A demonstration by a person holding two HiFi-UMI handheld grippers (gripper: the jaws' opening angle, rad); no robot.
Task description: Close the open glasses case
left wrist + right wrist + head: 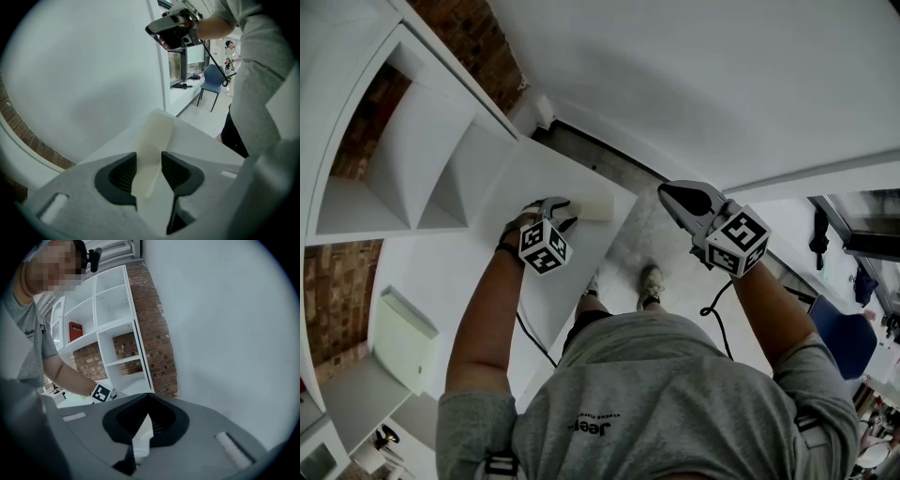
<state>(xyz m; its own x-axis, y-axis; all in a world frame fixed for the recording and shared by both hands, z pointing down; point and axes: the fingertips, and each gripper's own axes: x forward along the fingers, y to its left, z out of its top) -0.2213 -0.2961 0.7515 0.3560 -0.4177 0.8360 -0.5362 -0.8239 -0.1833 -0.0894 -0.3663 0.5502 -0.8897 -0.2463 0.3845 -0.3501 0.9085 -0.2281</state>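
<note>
So, the cream glasses case point(157, 133) is found lying on the white table point(201, 145), up toward a far corner, and it's caught right between the jaws of the left gripper point(149, 161). The ribbed pads point(124, 173) are pressed against its two long sides, so it's pinched rather than just straddled. Nothing inside the case can be seen, and whether the lid is fully down can't be made out from any view. The left gripper is pointed steeply down at the table, with the left forearm point(483, 319) stretched out straight behind it.

The right gripper point(670, 195) is held up in the air off to the side of the table, well apart from the case and touching nothing. It's tipped only a little downward. Its jaws are brought together at the tips, with nothing gripped between them.

Further out, a blue chair point(213, 79) is parked on the floor past the table. A white shelf unit point(112, 324) is set against a brick wall point(157, 333), and a red box-like thing point(75, 331) is stood upright in one of its compartments.
</note>
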